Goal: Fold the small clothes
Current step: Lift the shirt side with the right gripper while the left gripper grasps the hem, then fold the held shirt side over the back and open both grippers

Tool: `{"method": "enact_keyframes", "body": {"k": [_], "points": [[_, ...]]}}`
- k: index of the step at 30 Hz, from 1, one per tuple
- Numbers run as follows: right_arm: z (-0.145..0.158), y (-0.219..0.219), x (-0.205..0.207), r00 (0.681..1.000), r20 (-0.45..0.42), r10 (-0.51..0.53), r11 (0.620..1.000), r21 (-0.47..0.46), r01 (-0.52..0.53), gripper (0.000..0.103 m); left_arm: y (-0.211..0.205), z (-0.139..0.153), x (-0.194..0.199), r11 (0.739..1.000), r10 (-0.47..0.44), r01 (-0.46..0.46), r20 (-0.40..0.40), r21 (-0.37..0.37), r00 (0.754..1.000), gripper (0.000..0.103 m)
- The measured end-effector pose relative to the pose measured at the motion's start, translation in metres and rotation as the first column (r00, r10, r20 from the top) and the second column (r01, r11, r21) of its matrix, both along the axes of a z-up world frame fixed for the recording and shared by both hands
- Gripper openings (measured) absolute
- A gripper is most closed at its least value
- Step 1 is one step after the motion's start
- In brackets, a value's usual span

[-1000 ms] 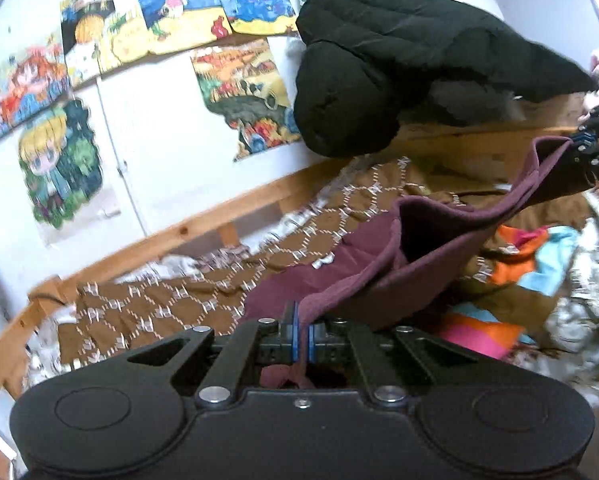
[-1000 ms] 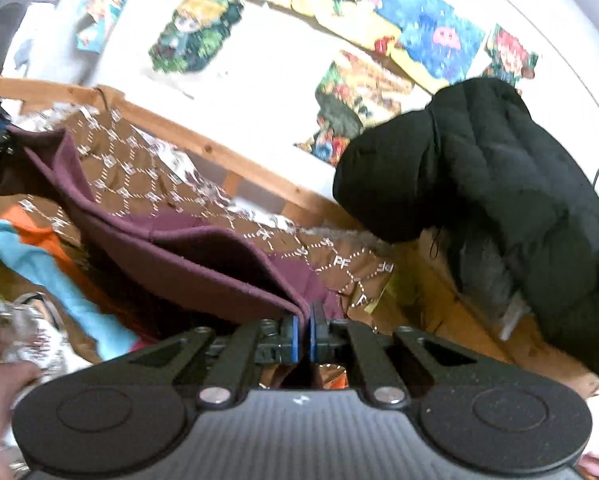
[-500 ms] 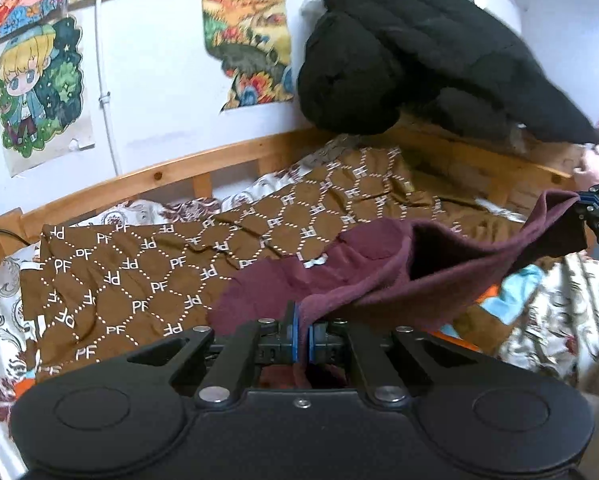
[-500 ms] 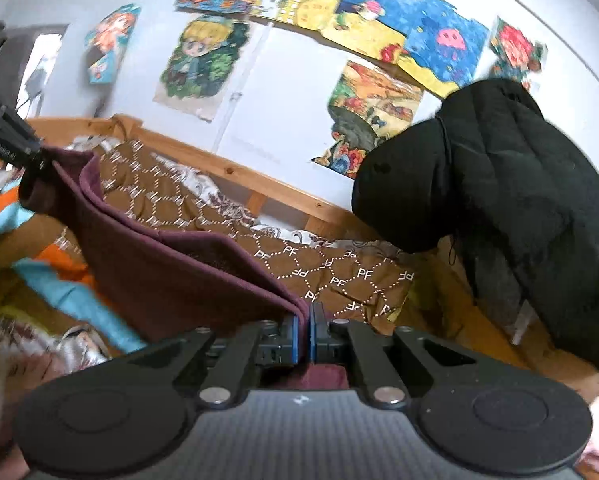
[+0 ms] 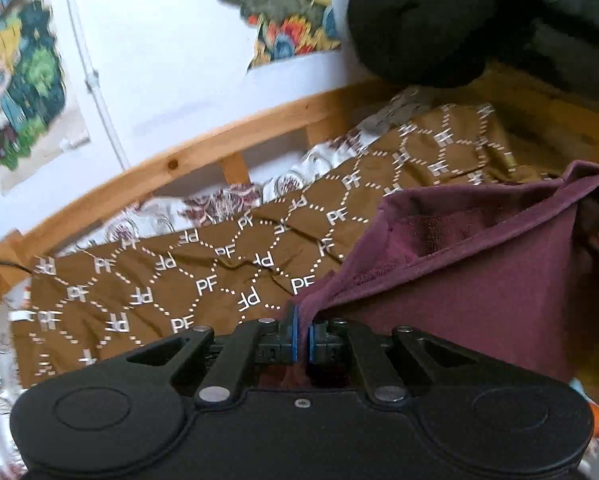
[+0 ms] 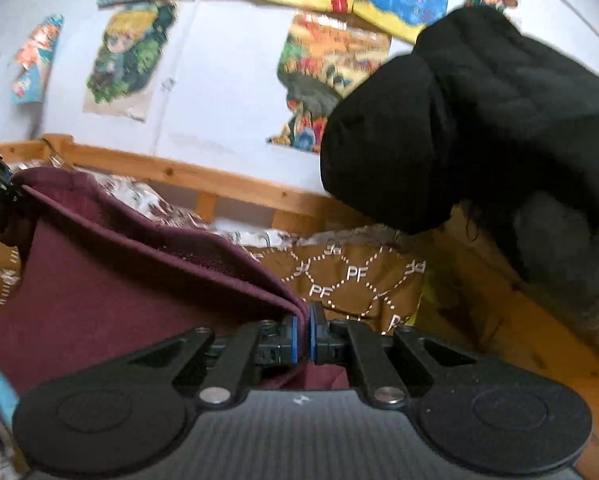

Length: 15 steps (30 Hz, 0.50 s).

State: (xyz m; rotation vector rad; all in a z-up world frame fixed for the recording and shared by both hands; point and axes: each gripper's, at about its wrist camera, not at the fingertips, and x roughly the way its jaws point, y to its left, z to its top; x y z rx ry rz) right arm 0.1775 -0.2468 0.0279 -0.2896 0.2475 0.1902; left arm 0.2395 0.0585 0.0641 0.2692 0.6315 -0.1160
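A small maroon garment (image 5: 471, 280) hangs stretched in the air between my two grippers, above a bed. My left gripper (image 5: 301, 326) is shut on one corner of it, the cloth pinched between the blue pads. My right gripper (image 6: 303, 330) is shut on the opposite corner of the maroon garment (image 6: 111, 288). In the left wrist view the right gripper's tip shows at the far right edge, holding the garment's far corner. In the right wrist view the left gripper's tip sits at the far left edge. The garment's lower part sags out of sight.
Beneath lies a brown bedspread (image 5: 171, 280) with a white PF pattern, over a floral sheet (image 5: 219, 204). A wooden bed rail (image 5: 187, 160) runs along the white wall with cartoon posters (image 6: 127, 56). A black puffer jacket (image 6: 459, 128) hangs over the rail's right end.
Both grippers have swung sideways across the bed with the maroon garment still stretched between them. The bright orange and blue cloths have slid out of view, and the brown bedspread now fills more.
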Motion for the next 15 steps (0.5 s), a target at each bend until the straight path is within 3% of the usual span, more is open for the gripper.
{"method": "enact_keyframes", "body": {"k": [9, 15], "points": [[-0.055, 0.022, 0.106, 0.989, -0.149, 0.002, 0.998, -0.057, -0.011, 0.007, 0.010, -0.070, 0.077, 0.999, 0.031, -0.028, -0.106, 0.025, 0.994, 0.005], [-0.084, 0.024, 0.138, 0.974, -0.227, -0.006, 0.998, -0.056, -0.006, 0.007, 0.014, -0.097, 0.109, 0.998, 0.048, -0.053, -0.189, -0.021, 0.981, 0.005]]}}
